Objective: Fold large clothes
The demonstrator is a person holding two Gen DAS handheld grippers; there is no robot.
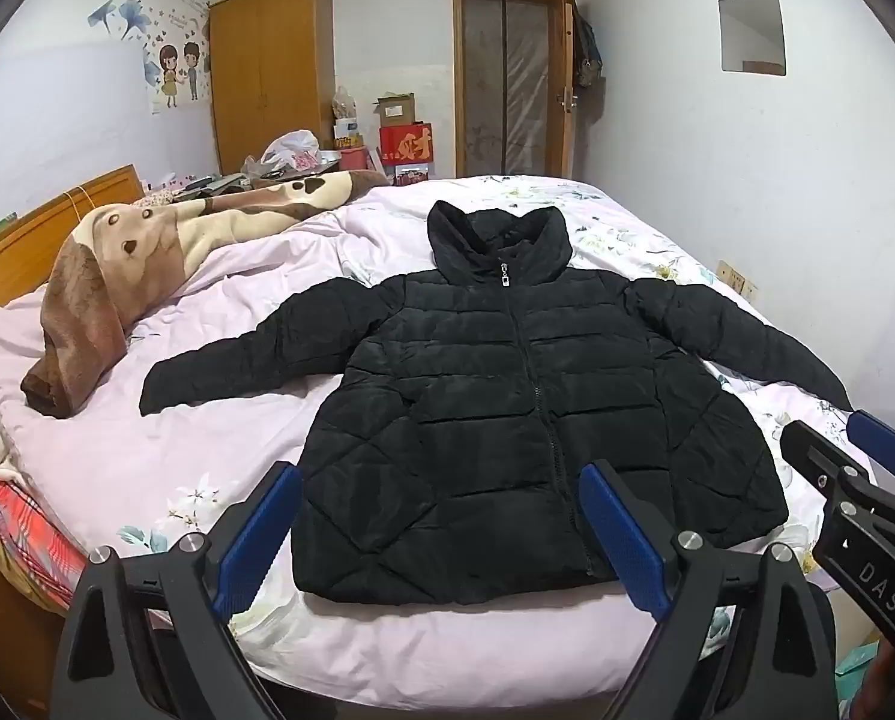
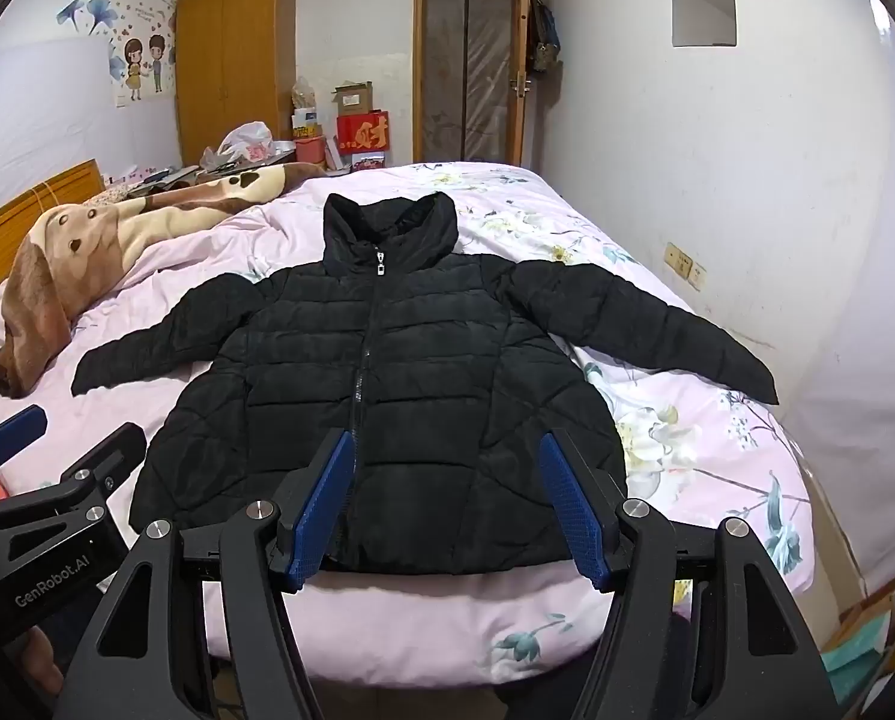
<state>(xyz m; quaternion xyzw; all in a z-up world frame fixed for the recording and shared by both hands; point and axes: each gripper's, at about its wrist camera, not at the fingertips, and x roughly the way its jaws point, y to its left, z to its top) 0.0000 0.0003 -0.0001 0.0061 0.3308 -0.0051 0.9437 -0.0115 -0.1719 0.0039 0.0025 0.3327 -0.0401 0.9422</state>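
Note:
A black puffer jacket (image 1: 507, 408) lies flat and zipped on the bed, front up, hood at the far end, both sleeves spread out sideways. It also shows in the right wrist view (image 2: 387, 396). My left gripper (image 1: 441, 516) is open and empty, held above the jacket's near hem at the bed's front edge. My right gripper (image 2: 447, 498) is open and empty, also over the near hem. The right gripper shows at the right edge of the left wrist view (image 1: 849, 438). The left gripper shows at the left edge of the right wrist view (image 2: 69, 438).
The bed has a pink floral sheet (image 1: 165, 456). A brown and cream plush blanket (image 1: 147, 258) lies at its left by the wooden headboard (image 1: 39, 234). A wardrobe (image 1: 267, 72), boxes and a door (image 1: 507, 78) stand beyond. A white wall (image 2: 747, 180) runs along the right.

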